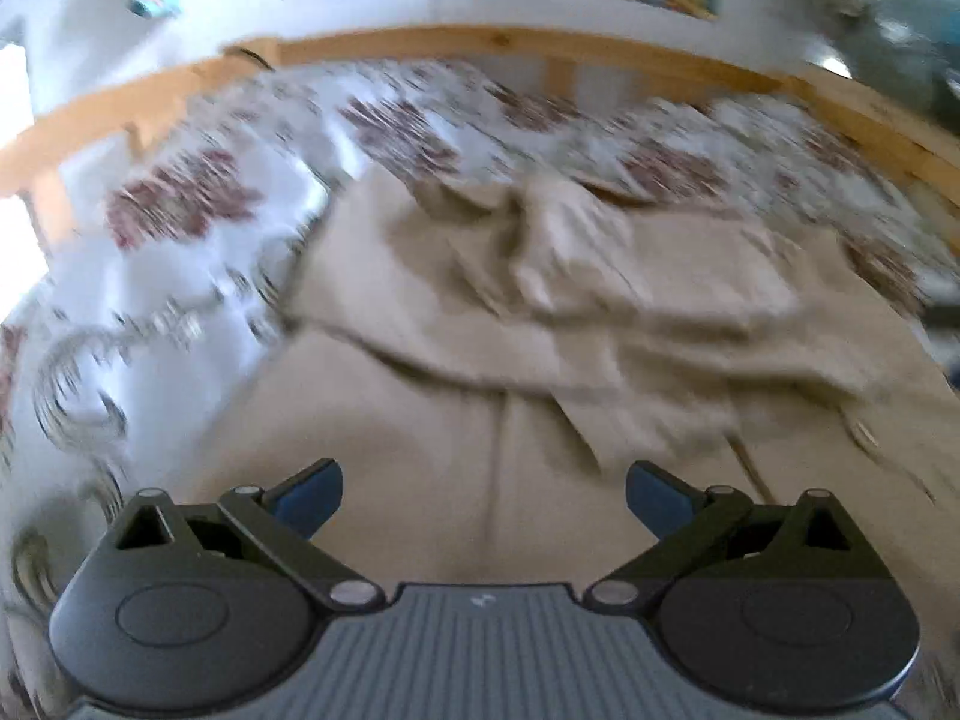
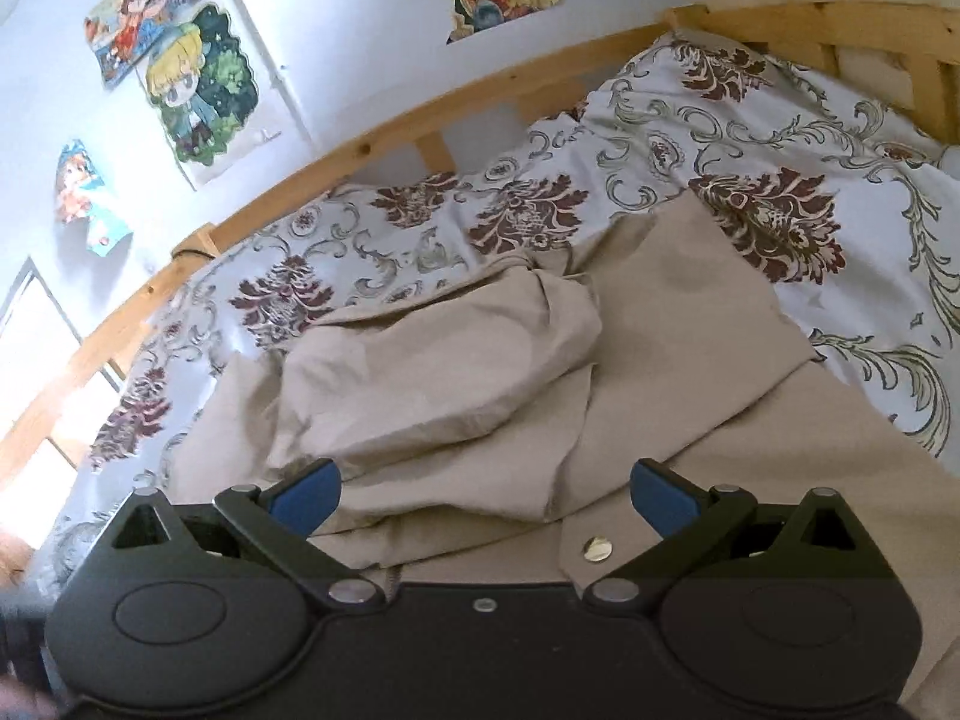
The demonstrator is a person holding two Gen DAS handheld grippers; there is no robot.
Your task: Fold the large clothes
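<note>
A large beige garment (image 1: 540, 324) lies rumpled on a bed with a floral cover; the left wrist view is motion-blurred. My left gripper (image 1: 483, 498) is open and empty, just above the garment's near, flatter part. In the right wrist view the same beige garment (image 2: 456, 360) shows a bunched fold in the middle and a flap with a metal snap button (image 2: 597, 548) near my right gripper (image 2: 483, 498). The right gripper is open and empty, low over the garment's near edge.
The floral bed cover (image 2: 750, 138) spreads around the garment. A wooden bed rail (image 2: 372, 144) runs along the far side, also in the left wrist view (image 1: 456, 39). Cartoon posters (image 2: 192, 78) hang on the white wall. A bright window (image 2: 36, 360) is at the left.
</note>
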